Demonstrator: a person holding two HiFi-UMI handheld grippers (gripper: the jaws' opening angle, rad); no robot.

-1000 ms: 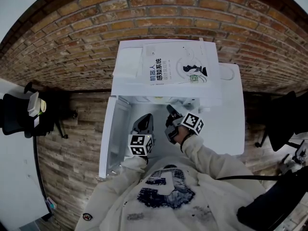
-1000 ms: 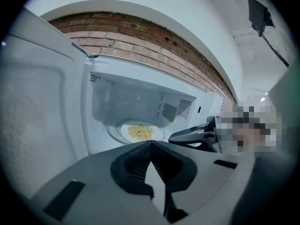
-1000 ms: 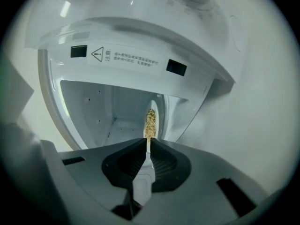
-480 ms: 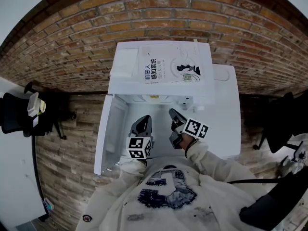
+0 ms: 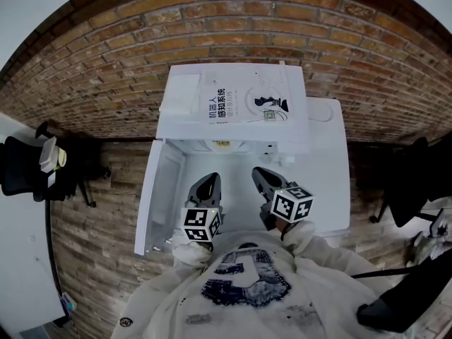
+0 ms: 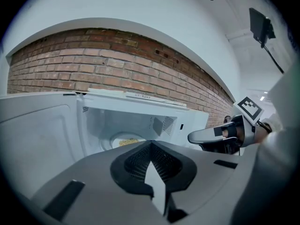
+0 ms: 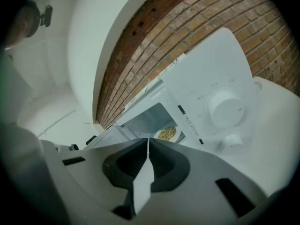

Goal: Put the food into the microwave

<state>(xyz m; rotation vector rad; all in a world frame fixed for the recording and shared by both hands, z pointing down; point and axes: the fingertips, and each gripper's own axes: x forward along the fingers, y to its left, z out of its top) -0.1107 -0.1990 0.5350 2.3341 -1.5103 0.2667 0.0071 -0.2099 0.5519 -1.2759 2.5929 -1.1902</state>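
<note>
the microwave [image 7: 211, 74] stands on a table [image 5: 332, 189] with the brick wall [image 5: 226, 20] behind it, a book [image 5: 247, 104] lying flat on its top and its door [image 5: 159, 189] swung open to the left. the plate of food [image 6: 126, 142] sits inside the cavity, and the control knob [image 7: 225, 108] is on the panel right of the opening. the left gripper [image 5: 210, 180] and right gripper [image 5: 260, 174] are side by side before the open cavity, the left one nearer the door.
</note>
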